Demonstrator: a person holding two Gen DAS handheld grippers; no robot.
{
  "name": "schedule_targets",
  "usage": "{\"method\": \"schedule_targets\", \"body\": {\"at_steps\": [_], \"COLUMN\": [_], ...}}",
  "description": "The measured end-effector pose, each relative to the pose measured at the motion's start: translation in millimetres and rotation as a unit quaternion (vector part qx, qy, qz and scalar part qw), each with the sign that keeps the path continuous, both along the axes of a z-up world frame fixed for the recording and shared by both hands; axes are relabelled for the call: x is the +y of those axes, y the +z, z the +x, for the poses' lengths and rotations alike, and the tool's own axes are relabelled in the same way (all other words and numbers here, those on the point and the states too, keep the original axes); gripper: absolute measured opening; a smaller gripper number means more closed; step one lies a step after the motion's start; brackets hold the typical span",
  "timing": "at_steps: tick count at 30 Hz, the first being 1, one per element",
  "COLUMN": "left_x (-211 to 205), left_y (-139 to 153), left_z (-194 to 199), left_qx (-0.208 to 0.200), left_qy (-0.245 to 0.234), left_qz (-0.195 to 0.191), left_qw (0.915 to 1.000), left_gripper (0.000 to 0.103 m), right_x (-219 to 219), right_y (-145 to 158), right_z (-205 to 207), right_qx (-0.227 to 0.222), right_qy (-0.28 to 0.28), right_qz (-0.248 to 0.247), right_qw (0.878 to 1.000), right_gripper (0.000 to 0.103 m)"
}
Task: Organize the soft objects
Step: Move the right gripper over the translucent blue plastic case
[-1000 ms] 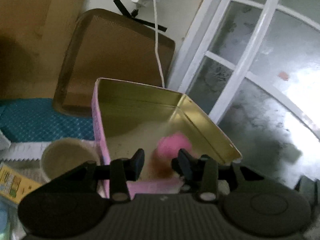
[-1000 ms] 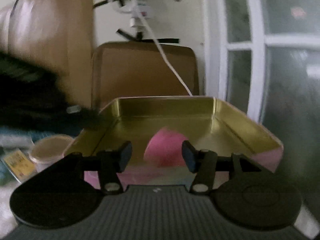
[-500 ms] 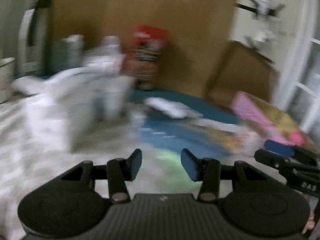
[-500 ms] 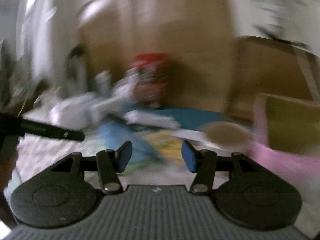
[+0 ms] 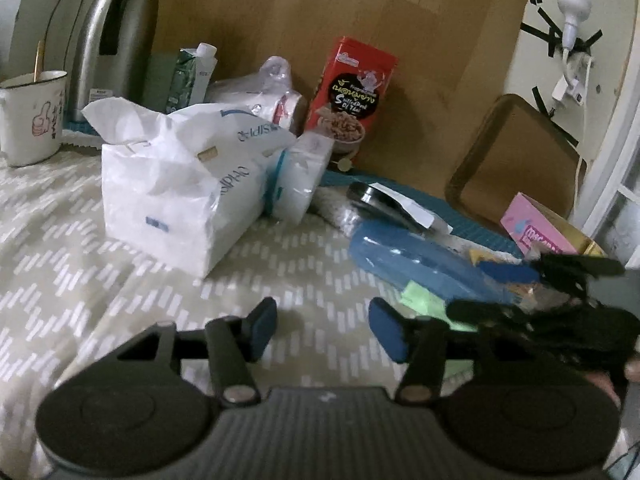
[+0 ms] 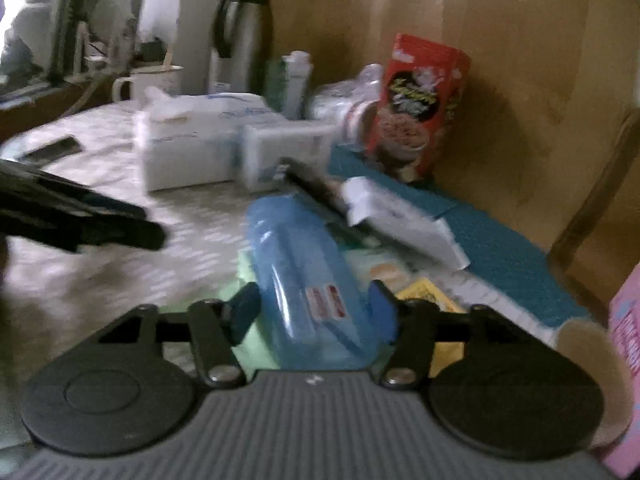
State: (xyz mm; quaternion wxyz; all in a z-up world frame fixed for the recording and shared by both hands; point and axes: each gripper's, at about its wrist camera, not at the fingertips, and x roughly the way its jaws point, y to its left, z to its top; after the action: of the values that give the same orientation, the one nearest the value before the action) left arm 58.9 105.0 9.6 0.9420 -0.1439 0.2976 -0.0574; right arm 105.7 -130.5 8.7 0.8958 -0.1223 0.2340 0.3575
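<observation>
My left gripper (image 5: 322, 326) is open and empty above the patterned tablecloth (image 5: 80, 264). My right gripper (image 6: 314, 314) is open, its fingers either side of the near end of a blue plastic case (image 6: 308, 268), without closing on it. The blue case also shows in the left wrist view (image 5: 416, 258), lying over a green soft sheet (image 5: 424, 296). The pink tin box (image 5: 538, 232) stands at the far right, with its edge in the right wrist view (image 6: 626, 320). The right gripper shows in the left wrist view (image 5: 520, 284).
A white tissue pack (image 5: 176, 196), a wrapped white pack (image 5: 300, 176), a red snack box (image 5: 352, 96), a milk carton (image 5: 192, 76), a steel thermos (image 5: 108, 36) and an enamel mug (image 5: 30, 116) stand at the back. A paper cup (image 6: 588, 344) sits near the tin.
Both grippers swung left from the pink tin, where a pink soft object lay, to the cluttered table. Both stayed open.
</observation>
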Motion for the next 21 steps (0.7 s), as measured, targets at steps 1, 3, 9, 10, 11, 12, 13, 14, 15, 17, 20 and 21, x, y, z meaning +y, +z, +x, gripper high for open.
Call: {"method": "schedule_targets", "body": {"at_steps": [1,3,9,10,11,12,13,14,15,17,20,21], "left_x": [2.2,6.9,6.8,5.9,5.5,5.1,4.5,4.6,4.9,4.8,4.3,3.7], "left_y": [-0.5,-1.8,-2.9,-2.8,-2.7,-2.7,-2.7,-2.5,-2.4,-2.5,-2.2,-2.3], "left_z": [-1.2,-1.0,-2.1,-1.7,-1.4,-1.0,-1.0,-0.9,-0.7,-0.6,0.0,-0.1], "left_qx": [-0.001,-0.002,-0.004,-0.004,-0.004,-0.004,-0.004,-0.004,-0.004,-0.004,-0.004,-0.004], "left_qy": [0.0,-0.001,-0.004,-0.005,-0.006,-0.007,-0.008,-0.008,-0.008,-0.009,-0.011,-0.011], "left_qz": [-0.005,-0.015,-0.017,-0.015,-0.014,-0.012,-0.011,-0.011,-0.011,-0.012,-0.007,-0.004], "left_qw": [1.0,0.9999,0.9998,0.9999,0.9999,0.9999,0.9999,0.9999,0.9999,0.9999,0.9999,0.9999], "left_gripper": [0.056,0.058,0.063,0.064,0.065,0.065,0.065,0.065,0.065,0.065,0.066,0.066], "right_x": [-1.5,-6.7,-42.6,-48.7,-52.7,-55.9,-58.3,-59.5,-59.9,-57.3,-54.4,-54.7], "right_y": [1.3,1.6,-8.2,-10.9,-13.1,-15.1,-16.5,-17.2,-19.0,-21.9,-28.2,-29.4], "right_z": [-7.0,-28.4,-82.9,-88.6,-93.5,-98.5,-101.8,-102.0,-101.9,-97.6,-92.5,-92.0], "right_qx": [0.001,-0.002,0.009,0.009,0.01,0.01,0.01,0.013,0.016,0.023,0.035,0.036], "right_qy": [0.007,0.009,-0.015,-0.03,-0.042,-0.05,-0.055,-0.056,-0.055,-0.057,-0.066,-0.068], "right_qz": [0.001,0.0,0.032,0.037,0.043,0.049,0.053,0.056,0.064,0.06,0.067,0.072], "right_qw": [1.0,1.0,0.999,0.999,0.998,0.998,0.997,0.997,0.996,0.996,0.995,0.994], "right_gripper": [0.056,0.056,0.056,0.057,0.058,0.058,0.059,0.06,0.061,0.063,0.069,0.07]}}
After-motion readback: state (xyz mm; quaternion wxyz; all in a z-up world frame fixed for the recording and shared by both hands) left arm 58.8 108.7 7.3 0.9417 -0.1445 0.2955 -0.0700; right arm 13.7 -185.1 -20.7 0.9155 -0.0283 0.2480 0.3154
